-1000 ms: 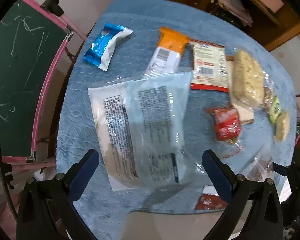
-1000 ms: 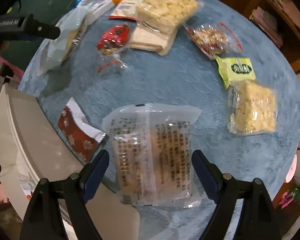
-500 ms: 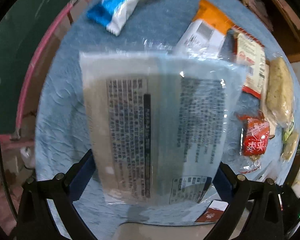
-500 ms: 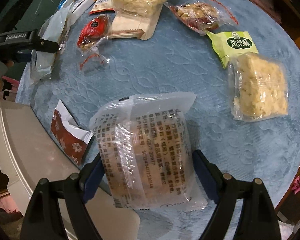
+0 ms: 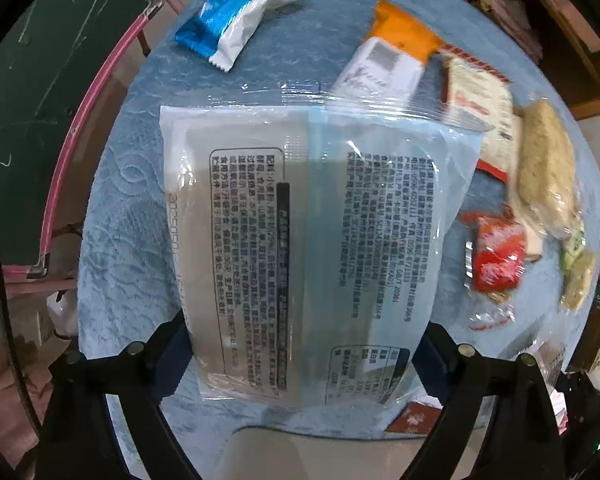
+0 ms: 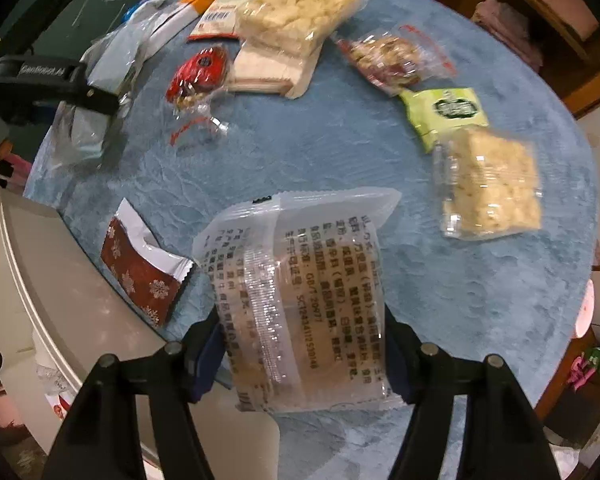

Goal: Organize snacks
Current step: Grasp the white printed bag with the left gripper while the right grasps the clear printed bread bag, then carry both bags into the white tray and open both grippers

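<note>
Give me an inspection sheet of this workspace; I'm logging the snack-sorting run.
Surface: round table under a blue textured cloth.
Job's things: large clear printed packet between the left tongs; smaller clear printed packet between the right tongs; many wrapped snacks spread around.
Clutter: white bin at the table edge.
Grippers: both tongs closing, pads beside their packets.
Cables: black cable at left.
Surroundings: green chalkboard with pink frame, wooden shelves.

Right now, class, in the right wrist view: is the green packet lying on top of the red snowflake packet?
No. The green packet lies far from the red snowflake packet, across the blue cloth.
</note>
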`<state>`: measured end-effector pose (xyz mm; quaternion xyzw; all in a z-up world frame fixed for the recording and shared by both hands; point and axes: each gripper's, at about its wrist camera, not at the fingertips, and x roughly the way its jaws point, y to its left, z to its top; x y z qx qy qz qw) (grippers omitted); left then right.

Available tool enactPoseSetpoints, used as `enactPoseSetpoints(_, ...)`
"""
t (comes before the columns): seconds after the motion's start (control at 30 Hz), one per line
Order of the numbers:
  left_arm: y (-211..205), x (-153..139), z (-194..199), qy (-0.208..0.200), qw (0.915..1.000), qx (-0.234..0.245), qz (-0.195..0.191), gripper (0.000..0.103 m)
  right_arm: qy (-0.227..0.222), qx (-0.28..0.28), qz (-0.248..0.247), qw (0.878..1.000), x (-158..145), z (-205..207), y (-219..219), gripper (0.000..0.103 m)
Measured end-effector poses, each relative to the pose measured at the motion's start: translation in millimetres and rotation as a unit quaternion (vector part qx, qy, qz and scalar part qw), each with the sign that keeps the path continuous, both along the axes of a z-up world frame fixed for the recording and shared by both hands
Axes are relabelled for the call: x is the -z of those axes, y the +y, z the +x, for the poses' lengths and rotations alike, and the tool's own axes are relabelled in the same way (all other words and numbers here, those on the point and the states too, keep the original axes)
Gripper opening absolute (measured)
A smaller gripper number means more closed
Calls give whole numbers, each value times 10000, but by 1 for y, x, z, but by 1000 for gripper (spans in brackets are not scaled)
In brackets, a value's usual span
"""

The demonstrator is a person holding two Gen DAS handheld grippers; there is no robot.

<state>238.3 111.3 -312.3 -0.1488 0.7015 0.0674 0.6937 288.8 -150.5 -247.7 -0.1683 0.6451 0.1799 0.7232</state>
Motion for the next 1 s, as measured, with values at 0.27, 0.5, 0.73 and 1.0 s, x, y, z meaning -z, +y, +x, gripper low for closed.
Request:
enactPoseSetpoints(0.27,-32,-81,-39,-1183,9917,466,164,91,-660,607,219,9957,-39,-8,-14,67)
enactPoseSetpoints(0.5,-58,-155,-92,-2027,9734,1049,217,91,-1449,1297,495,9797,-96,-22,-37,67)
enactPoseSetpoints(0.73,-61,-218,-153,-2622,9539,1435,270,92,-2426,1757,640,9519,-153,-44,-41,67)
enactPoseSetpoints(1.0,-67,-282,-168,-2971,9363,1832,378,92,-2788,1931,975,9357,-208,-96,-45,68)
